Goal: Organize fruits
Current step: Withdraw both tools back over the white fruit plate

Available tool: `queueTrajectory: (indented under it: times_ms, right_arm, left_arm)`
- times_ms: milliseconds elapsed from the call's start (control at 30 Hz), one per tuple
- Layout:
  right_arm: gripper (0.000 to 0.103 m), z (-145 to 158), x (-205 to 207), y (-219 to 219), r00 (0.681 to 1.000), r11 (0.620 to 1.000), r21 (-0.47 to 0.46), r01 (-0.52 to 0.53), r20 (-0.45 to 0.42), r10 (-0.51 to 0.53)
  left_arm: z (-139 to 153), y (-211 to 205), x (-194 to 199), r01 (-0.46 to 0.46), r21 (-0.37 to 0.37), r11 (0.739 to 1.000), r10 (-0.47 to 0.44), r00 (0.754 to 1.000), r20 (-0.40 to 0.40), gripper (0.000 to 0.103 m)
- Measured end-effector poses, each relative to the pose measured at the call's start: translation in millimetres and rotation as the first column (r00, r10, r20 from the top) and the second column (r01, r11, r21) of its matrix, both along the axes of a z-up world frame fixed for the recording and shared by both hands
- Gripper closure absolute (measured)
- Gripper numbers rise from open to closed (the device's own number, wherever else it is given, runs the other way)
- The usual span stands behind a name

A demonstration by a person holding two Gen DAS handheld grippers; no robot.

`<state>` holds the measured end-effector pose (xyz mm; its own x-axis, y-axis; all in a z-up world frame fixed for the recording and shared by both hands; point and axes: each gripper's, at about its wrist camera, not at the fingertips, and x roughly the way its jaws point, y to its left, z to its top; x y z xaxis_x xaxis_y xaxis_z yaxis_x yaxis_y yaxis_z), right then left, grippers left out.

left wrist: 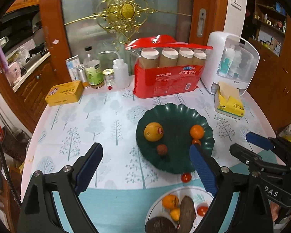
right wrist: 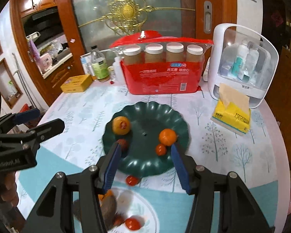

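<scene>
A dark green scalloped plate (left wrist: 176, 116) (right wrist: 145, 122) holds a yellow fruit with a red sticker (left wrist: 153, 131) (right wrist: 121, 125), a tangerine (left wrist: 197, 131) (right wrist: 167, 136), a small red tomato (right wrist: 161, 149) and a brown lychee-like fruit (left wrist: 162, 149). Nearer, a white plate (left wrist: 201, 194) (right wrist: 143, 203) carries a tangerine (left wrist: 169, 201), a tomato (right wrist: 132, 223), a long brown piece (left wrist: 187, 213) and a dark avocado (left wrist: 160, 225). One cherry tomato (left wrist: 185, 177) (right wrist: 131, 180) lies on the cloth between the plates. My left gripper (left wrist: 145, 167) (right wrist: 42, 120) and right gripper (right wrist: 146, 165) (left wrist: 246, 144) hang above the table, both open and empty.
At the table's back stand a red pack of paper cups (left wrist: 164, 73), a white cosmetics case (left wrist: 232, 62), a yellow tissue pack (left wrist: 229, 104), a yellow tin (left wrist: 65, 93) and several bottles (left wrist: 93, 69). A tree-print cloth (left wrist: 99, 120) covers the round table.
</scene>
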<state>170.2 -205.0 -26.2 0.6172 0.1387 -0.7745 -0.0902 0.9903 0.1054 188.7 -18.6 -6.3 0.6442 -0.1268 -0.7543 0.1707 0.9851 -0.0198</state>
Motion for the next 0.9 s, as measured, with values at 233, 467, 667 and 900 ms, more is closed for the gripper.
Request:
queueTrajectory:
  times_ms: [233, 467, 667, 900]
  right_arm:
    - [0.048, 4, -42, 11, 0.999, 0.999, 0.038, -0.034, -0.001, 0.034]
    - [0.046, -9, -72, 17, 0.997, 0.996, 0.060, -0.067, -0.022, 0.068]
    - [0.044, -39, -82, 22, 0.991, 0.992, 0.089, -0.092, -0.088, 0.100]
    - [0.044, -79, -85, 33, 0.978, 0.988, 0.114, -0.107, -0.165, 0.125]
  left_arm:
    - [1, 17, -48, -0.044, 0.006, 0.999, 0.044, 0.999, 0.030, 0.013]
    - [-14, 22, -89, -0.071, 0.018, 0.997, 0.070, 0.996, 0.048, 0.013]
    - [-60, 19, -111, -0.067, 0.049, 0.997, 0.068, 0.998, -0.009, 0.012]
    - [-118, 20, -118, -0.069, -0.012, 0.998, 0.066, 0.986, -0.152, 0.012]
